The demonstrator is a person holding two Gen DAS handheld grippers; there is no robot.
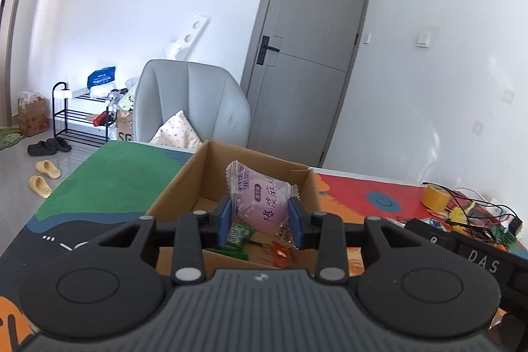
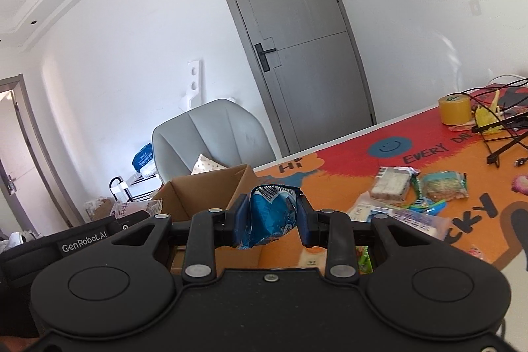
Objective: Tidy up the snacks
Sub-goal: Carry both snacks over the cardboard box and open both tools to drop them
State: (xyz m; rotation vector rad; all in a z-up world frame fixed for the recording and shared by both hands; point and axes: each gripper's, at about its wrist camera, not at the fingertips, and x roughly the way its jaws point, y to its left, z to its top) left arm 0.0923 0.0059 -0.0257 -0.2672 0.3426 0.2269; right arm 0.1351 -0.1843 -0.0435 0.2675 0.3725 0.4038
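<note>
L gripper has its jaws clamped on a pink snack pack w/ purple print, held above the open cardboard box; the blue pads press the pack from both sides. Inside the box, at the bottom, a green wrapper and an orange one lie near the box's near wall. Box sits on the table mat, toward the mat's far edge, on the green/dark part; a grey chair w/ a cushion stands just behind that edge. R gripper has its jaws clenched on a blue snack bag, crumpled btwn the pads, held up off the mat just right of the box. More snacks lie loose on the red/orange part of the mat to the right: a clear-wrapped pack, a teal-wrapped one, plus smaller packets near them. A yellow tape roll and black cables sit by the mat's far right corner.
</note>
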